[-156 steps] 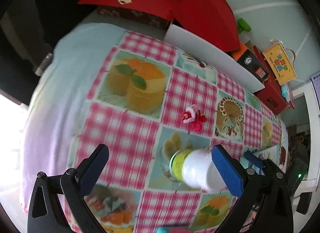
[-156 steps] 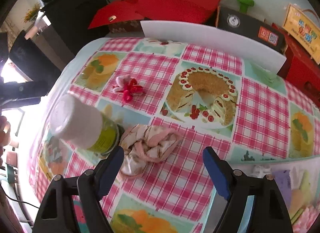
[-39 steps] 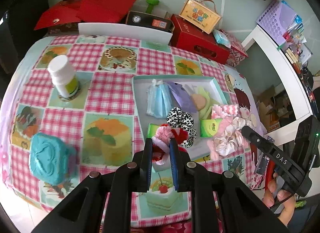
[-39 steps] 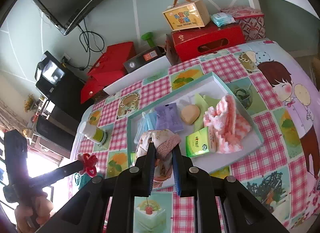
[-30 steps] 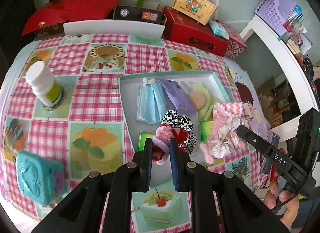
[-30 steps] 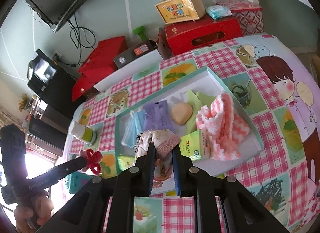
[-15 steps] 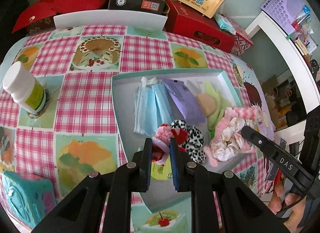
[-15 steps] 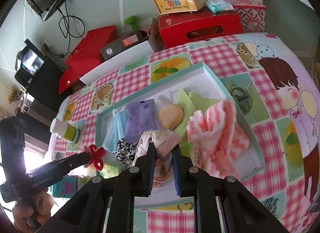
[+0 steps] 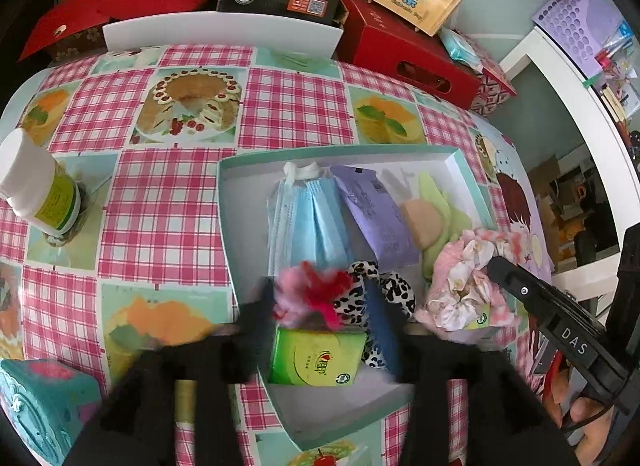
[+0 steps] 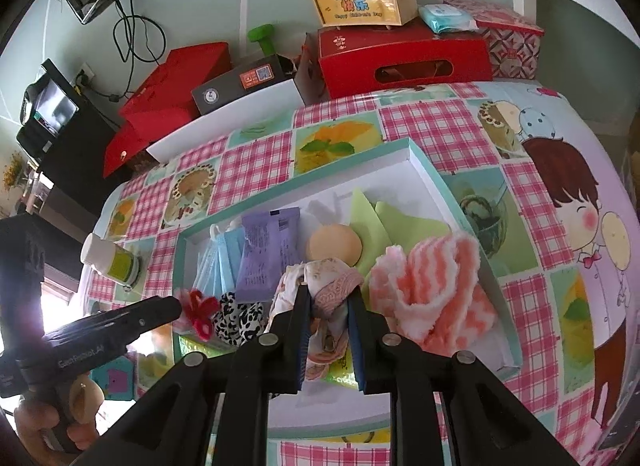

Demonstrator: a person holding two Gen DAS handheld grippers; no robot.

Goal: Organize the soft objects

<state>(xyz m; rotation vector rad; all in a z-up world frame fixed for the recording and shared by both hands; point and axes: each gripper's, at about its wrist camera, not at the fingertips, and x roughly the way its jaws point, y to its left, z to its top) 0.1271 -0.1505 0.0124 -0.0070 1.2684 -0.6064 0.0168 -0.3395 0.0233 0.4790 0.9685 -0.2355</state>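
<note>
**Soft items gathered in the teal-rimmed box**

The left hand-held gripper (image 9: 320,306) hangs over the near end of the shallow box (image 9: 224,201) on the checked table (image 9: 160,201). Its jaws have just been opening and now stand apart, blurred, with the pink-and-red fluffy hair tie (image 9: 310,292) between them but no longer pinched; whether it has landed on the green tissue pack (image 9: 316,356) below cannot be told. Just beside it lies a leopard-print scrunchie (image 9: 394,286).

The right hand-held gripper (image 10: 328,330) is narrow, its blue pads clamped on a floral pink scrunchie (image 10: 330,282) above the box's near right part. Its jaws have just been easing open slightly, yet the fabric is pressed between them. Next to it sits a pink-and-white knitted cloth (image 10: 432,286).

Further back in the box lie blue face masks (image 9: 308,217), a purple packet (image 9: 372,209), a beige puff (image 9: 422,221) and green cloths (image 10: 384,217). A white bottle (image 9: 36,189) stands on the table, well left of the box.
</note>
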